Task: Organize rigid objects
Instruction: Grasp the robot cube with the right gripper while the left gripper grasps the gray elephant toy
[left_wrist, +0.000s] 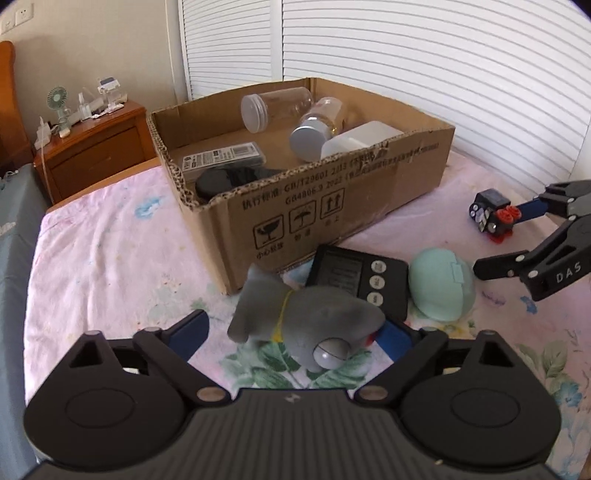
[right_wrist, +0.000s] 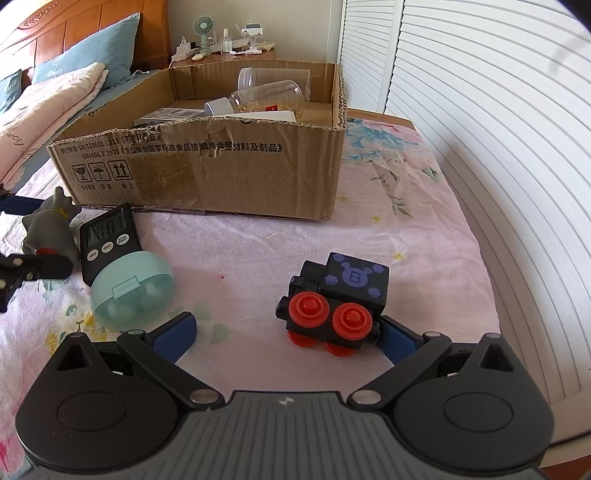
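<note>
Grey toy (left_wrist: 306, 325) between wide left claw (left_wrist: 295, 334) pads, touching right pad | block robot (right_wrist: 334, 304) inside gaping right claw (right_wrist: 286, 334), against right pad | bed (right_wrist: 406, 229)

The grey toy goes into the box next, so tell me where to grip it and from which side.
Take the grey toy animal across its rounded body, behind the yellow collar, coming down from above and from the near side as the left tool already does, open around it. The body lies crosswise between the pads and looks like the broadest, smoothest part; the head and ear end taper and would likely slip.
</note>
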